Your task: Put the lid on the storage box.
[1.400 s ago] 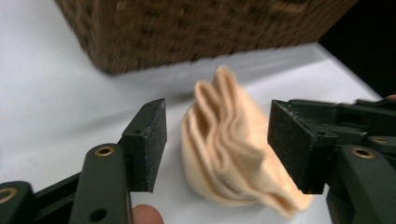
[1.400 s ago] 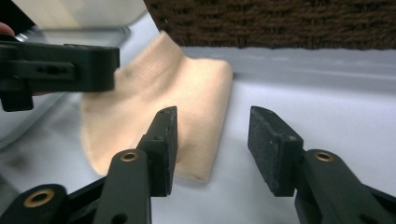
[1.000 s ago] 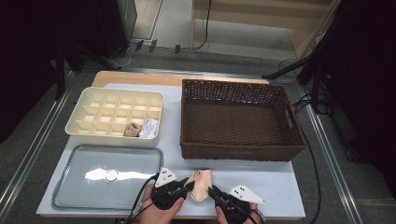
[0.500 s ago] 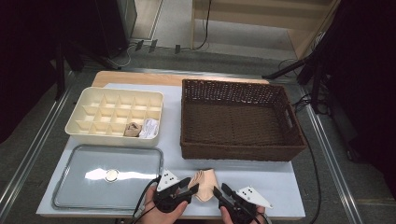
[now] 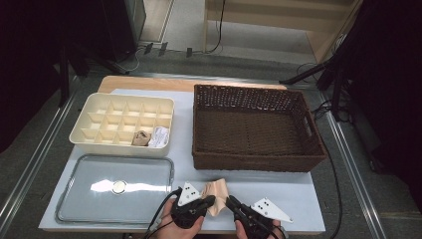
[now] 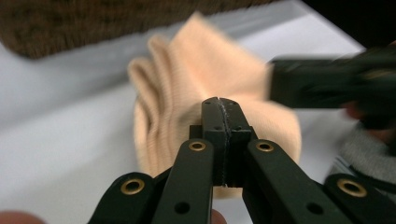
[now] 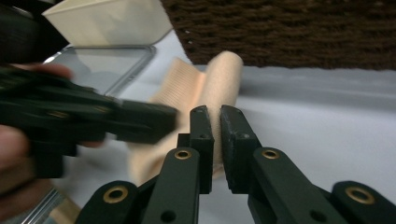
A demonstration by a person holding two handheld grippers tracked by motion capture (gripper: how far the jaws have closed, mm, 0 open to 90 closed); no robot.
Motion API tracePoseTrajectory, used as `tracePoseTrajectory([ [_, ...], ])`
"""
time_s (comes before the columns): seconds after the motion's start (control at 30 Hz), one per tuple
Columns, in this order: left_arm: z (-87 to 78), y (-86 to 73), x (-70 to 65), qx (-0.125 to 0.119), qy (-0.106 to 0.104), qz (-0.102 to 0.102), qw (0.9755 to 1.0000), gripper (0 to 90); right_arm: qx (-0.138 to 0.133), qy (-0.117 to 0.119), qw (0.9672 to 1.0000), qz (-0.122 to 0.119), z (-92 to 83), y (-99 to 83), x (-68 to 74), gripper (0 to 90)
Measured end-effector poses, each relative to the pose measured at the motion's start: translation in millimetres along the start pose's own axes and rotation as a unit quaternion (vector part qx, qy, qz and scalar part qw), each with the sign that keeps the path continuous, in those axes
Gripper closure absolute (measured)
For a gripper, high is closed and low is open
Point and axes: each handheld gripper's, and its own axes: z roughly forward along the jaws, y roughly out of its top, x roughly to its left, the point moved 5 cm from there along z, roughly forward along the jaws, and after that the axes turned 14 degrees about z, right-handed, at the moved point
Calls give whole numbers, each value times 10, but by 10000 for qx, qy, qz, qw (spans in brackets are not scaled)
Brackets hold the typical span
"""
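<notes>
Peach sock (image 5: 217, 193) on table's (image 5: 298, 191) near edge, before basket (image 5: 256, 127). Soft, light, limp; best pinched at ribbed cuff. Left gripper (image 6: 219, 108) just closed, pinching fabric. Right gripper (image 7: 215, 122) just narrowed, pinching sock's fold.

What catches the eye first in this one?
The peach cloth at the table's near edge, with the left gripper and the right gripper meeting on it from either side. Behind it sits a big dark wicker basket, and to the left a cream divided tray above a metal tray.
</notes>
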Motion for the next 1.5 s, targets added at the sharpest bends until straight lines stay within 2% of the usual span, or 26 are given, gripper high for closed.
tracePoseTrajectory([
  [0.07, 19, -12, 9, -7, 26, -40, 10000, 900, 19, 80, 9999, -91, -1, 3, 50, 866],
  [0.2, 40, -13, 3, -30, 31, -19, 10000, 900, 63, 415, 9989, -212, 39, -8, 199, 869],
  [0.3, 31, -16, 36, -59, -169, -118, 9998, 900, 47, 454, 9985, -307, 99, -36, 270, 867],
  [0.33, -3, -14, 59, -57, -282, -232, 9993, 899, 44, 448, 9985, -320, 113, -46, 275, 866],
  [0.37, -37, -10, 75, -61, -315, -246, 9992, 871, 22, 439, 9985, -333, 124, -48, 273, 866],
  [0.47, -248, 11, 163, -120, -405, -141, 9990, 857, -21, 450, 9986, -281, 121, -28, 262, 864],
  [0.6, -408, 9, 379, -330, -318, -489, 9978, 832, 10, 446, 9986, -284, 135, -31, 250, 862],
  [0.63, -389, -16, 418, -282, -387, -621, 9969, 811, 16, 444, 9986, -288, 139, -34, 256, 861],
  [0.7, -316, -67, 418, -125, -441, -729, 9963, 760, 13, 446, 9984, -354, 152, -41, 273, 859],
  [0.77, -238, -105, 369, 44, -502, -720, 9961, 815, 31, 457, 9981, -424, 162, -53, 297, 858],
  [0.83, -202, -105, 338, 62, -451, -697, 9965, 867, 63, 480, 9974, -541, 173, -67, 320, 857],
  [0.9, -177, -94, 305, 54, -509, -677, 9964, 882, 108, 480, 9968, -626, 193, -83, 331, 857],
  [1.0, -170, -99, 296, 35, -543, -623, 9966, 876, 179, 473, 9967, -634, 230, -107, 325, 856],
  [1.1, -214, -91, 372, -71, -655, -819, 9945, 809, 248, 465, 9967, -617, 267, -134, 321, 855],
  [1.23, -321, -11, 505, -437, -509, -1113, 9915, 724, 321, 438, 9960, -703, 316, -183, 337, 851],
  [1.27, -339, 16, 506, -492, -513, -1106, 9913, 715, 307, 413, 9957, -765, 330, -193, 346, 850],
  [1.4, -332, 112, 444, -610, -573, -1100, 9904, 641, 270, 335, 9961, -766, 356, -211, 369, 849],
  [1.5, -271, 146, 412, -515, -543, -1079, 9913, 586, 232, 275, 9960, -819, 362, -225, 391, 848],
])
